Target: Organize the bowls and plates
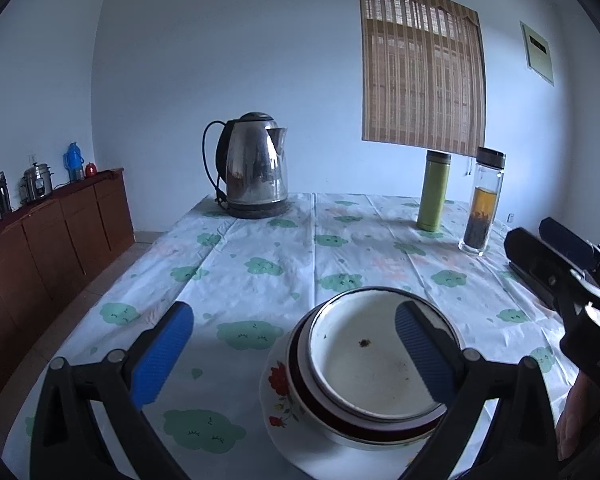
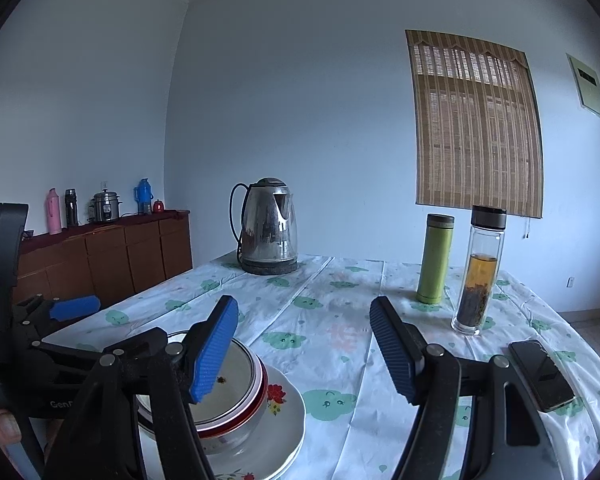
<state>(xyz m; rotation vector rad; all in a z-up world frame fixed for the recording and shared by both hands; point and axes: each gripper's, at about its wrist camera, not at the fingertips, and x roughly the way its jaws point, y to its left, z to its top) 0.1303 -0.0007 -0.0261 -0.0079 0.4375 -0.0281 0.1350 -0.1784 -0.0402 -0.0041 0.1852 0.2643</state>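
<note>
Both in shot now: the left hand-held gripper (image 1: 294,354) hangs wide open over the stack, its blue pads gripping nothing. The white enamel bowl (image 1: 374,354) sits nested in a red-rimmed bowl (image 1: 300,376) on the flowered white plate (image 1: 278,392), near the desk (image 1: 260,248) edge. The right hand-held gripper (image 2: 304,348) is parted too, empty, just beside the stack.

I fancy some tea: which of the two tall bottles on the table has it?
The clear glass bottle with amber liquid over dark leaves; the green flask beside it is opaque.
</note>
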